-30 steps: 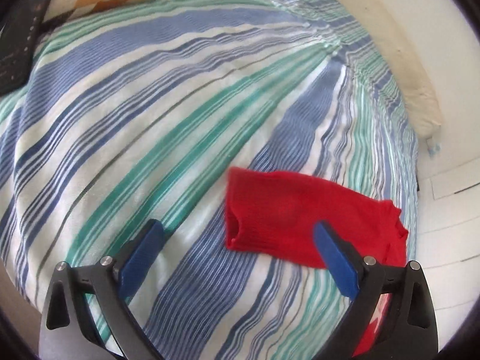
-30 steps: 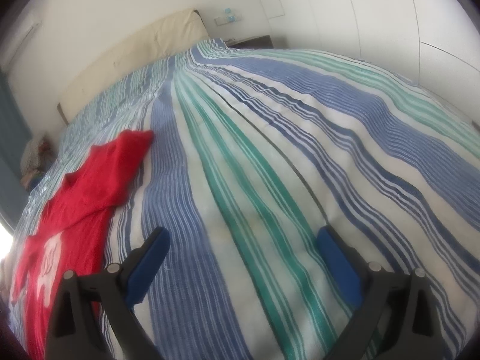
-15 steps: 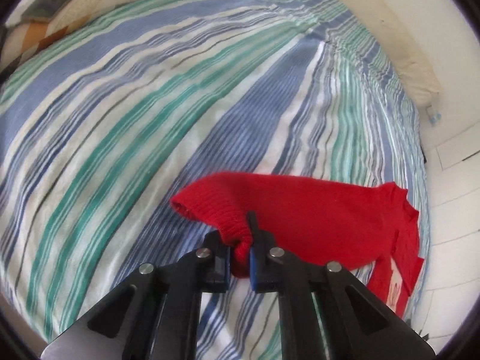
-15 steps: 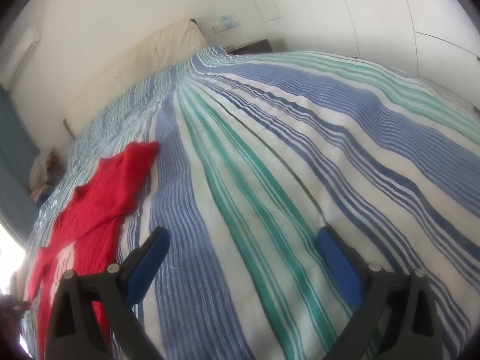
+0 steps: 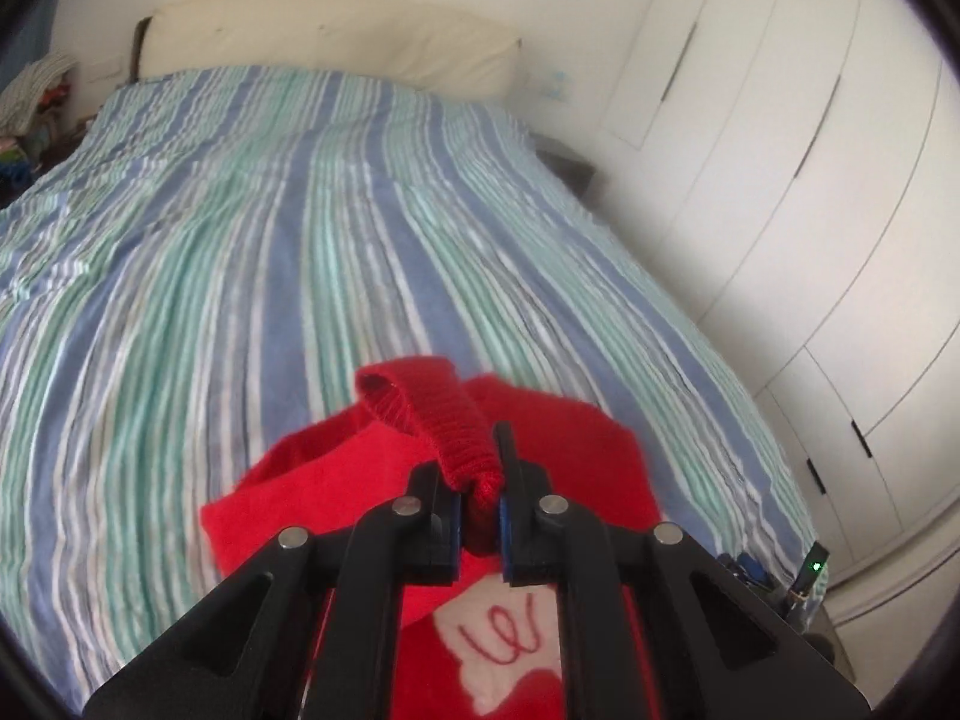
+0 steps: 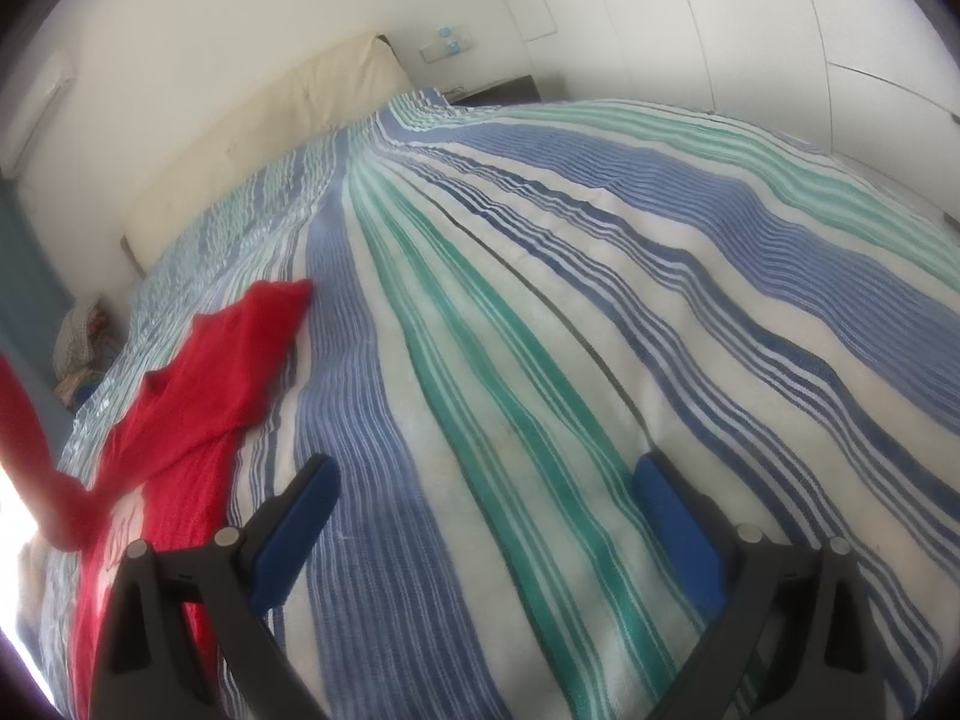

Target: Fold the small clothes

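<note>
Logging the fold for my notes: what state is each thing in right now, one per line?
Left claw: shut on the red sweater's ribbed sleeve cuff.
Right claw: open, empty, over the bed.
Red sweater: mostly flat on the bed, one sleeve lifted.
Sleeve cuff: pinched, raised above the sweater body.
Striped bedcover: spread out.
Wardrobe doors: closed.

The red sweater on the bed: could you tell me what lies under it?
The red sweater lies on the striped bedspread; stripes show all round it. The left gripper pinches its ribbed cuff. Whatever lies beneath the spread cloth is covered.
</note>
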Tool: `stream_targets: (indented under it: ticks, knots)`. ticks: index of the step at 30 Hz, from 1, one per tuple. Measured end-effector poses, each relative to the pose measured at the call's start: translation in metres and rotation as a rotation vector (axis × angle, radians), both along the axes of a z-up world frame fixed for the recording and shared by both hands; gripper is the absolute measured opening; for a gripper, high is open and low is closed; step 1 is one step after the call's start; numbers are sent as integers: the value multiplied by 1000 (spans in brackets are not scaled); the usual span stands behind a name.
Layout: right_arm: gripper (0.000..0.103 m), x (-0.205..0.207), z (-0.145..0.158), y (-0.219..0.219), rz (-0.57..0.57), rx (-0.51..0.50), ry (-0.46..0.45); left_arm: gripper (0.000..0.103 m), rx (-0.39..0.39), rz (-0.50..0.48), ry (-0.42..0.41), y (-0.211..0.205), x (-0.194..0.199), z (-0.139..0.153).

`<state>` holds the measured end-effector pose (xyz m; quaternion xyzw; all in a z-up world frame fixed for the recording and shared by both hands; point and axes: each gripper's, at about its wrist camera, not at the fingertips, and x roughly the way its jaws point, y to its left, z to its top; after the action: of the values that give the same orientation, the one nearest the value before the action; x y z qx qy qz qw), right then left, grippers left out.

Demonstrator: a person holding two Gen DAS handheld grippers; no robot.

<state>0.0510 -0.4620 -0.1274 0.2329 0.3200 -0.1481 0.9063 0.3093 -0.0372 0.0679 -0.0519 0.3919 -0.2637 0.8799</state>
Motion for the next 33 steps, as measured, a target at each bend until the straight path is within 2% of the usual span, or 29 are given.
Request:
stream_targets:
  ticks: [2, 3, 4, 5, 8, 12, 15, 18, 19, 20, 21, 22, 23, 25, 27, 28, 30, 33]
  knots:
    - [98, 0, 0, 0, 0, 1, -3, 16, -10, -84, 43, -34, 3, -21]
    - [98, 0, 0, -1, 0, 3, -5, 33, 3, -108, 69, -49, 5, -33]
    - [98, -2, 0, -1, 1, 5, -6, 58, 29, -116, 96, -59, 6, -44]
    - [98, -2, 0, -1, 1, 6, -7, 69, 52, -111, 108, -63, 6, -52]
    - [98, -4, 0, -1, 1, 9, -10, 75, 84, -69, 98, -45, 1, -65]
    - [98, -5, -1, -2, 1, 10, -5, 85, 198, 73, 83, 11, -9, -88]
    - [98, -2, -1, 0, 0, -3, 13, 87, 306, 168, 111, 45, -17, -130]
    - [98, 1, 0, 1, 0, -13, 23, 86, 484, 322, 186, 75, -12, -187]
    - [98, 1, 0, 1, 0, -14, 22, 87, 488, 351, 228, 86, -10, -204]
    - [98, 2, 0, 1, 0, -12, 20, 88, 410, 362, 236, 97, -12, -211]
    - [98, 1, 0, 1, 1, -9, 16, 90, 360, 384, 220, 104, -17, -208]
    - [98, 1, 0, 1, 2, -5, 10, 90, 350, 400, 220, 106, -20, -204]
    - [98, 0, 0, 0, 2, 0, 3, 89, 337, 400, 222, 107, -24, -198]
    - [98, -1, 0, -2, 4, 9, -8, 89, 254, 366, 186, 110, -40, -181]
    - [98, -1, -1, -2, 4, 12, -9, 92, 201, 277, 133, 109, -59, -169]
    - [98, -1, -1, -2, 4, 10, -7, 95, 219, 232, 116, 107, -66, -169]
    - [98, 0, -1, -2, 3, 4, 0, 95, 311, 152, 87, 95, -78, -173]
    - [98, 1, -1, -1, 2, -4, 10, 93, 518, 123, 6, 68, -74, -189]
